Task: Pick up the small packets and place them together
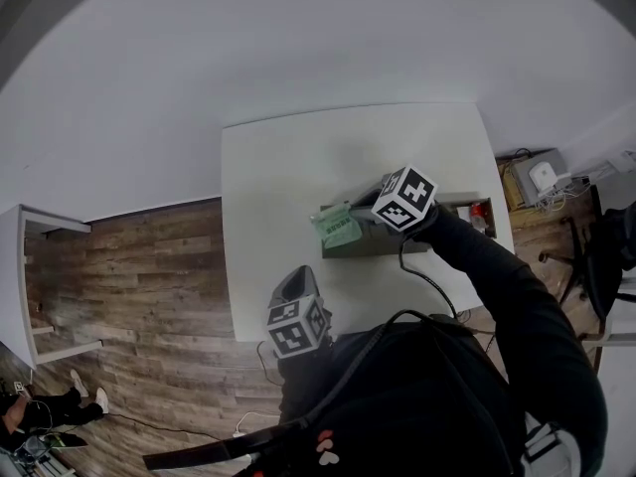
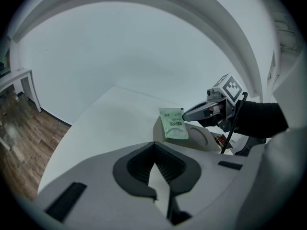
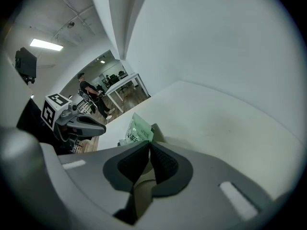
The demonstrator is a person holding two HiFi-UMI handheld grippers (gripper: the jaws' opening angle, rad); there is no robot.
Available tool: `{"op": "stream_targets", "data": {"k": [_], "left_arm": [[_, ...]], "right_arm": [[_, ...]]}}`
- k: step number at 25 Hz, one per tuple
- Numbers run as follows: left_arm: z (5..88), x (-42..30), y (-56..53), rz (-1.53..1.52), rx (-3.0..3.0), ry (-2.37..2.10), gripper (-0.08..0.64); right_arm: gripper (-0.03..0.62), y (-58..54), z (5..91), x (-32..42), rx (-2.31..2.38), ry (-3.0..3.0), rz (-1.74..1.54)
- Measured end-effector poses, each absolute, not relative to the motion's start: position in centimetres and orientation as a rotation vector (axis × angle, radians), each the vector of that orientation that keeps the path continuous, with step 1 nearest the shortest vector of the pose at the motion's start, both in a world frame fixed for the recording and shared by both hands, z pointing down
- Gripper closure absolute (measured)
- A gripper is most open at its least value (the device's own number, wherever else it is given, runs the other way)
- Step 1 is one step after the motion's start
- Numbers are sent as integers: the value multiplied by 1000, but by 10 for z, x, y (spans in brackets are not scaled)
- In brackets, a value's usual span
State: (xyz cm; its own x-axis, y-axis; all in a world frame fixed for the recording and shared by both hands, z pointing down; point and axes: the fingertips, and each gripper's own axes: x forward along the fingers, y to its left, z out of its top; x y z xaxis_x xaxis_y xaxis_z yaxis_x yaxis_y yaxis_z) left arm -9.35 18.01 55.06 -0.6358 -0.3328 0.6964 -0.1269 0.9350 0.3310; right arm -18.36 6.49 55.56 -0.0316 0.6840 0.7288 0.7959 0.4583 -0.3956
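Green packet [image 1: 338, 228] hangs by 1 corner over the left end of the grey tray [image 1: 376, 247], mid-counter [image 1: 278, 217].
Stands near upright, long axis vertical, print facing the front edge. Right gripper [image 2: 187, 115] looks nearly pressed together, nipping its top corner. A thin hold: it may slip and fall outside the tray. Left gripper [image 2: 153, 169] is closed and empty at the front edge.
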Motion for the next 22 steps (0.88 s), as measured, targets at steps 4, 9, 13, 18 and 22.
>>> {"op": "stream_targets", "data": {"k": [4,9,13,18,22], "left_arm": [[552,-94,180,-319,338,-2251,561],[554,-101,178,-313,354,-2244,561],[556,-106,175,-305,377,-2237,560],[556,-112,162,-283,415,-2229,560],[555,-116,147,-265,449,-2225,560]], "right_arm": [[559,64,556,-182,-1268,-1752,-134],[537,65,559,-185,-1273,-1756,-169],[511,60,549,-190,-1279,-1804,-147],[511,22,503,-201,-1270,-1989,-88],[511,-38,463,-197,-1233,-2139,-62]]}}
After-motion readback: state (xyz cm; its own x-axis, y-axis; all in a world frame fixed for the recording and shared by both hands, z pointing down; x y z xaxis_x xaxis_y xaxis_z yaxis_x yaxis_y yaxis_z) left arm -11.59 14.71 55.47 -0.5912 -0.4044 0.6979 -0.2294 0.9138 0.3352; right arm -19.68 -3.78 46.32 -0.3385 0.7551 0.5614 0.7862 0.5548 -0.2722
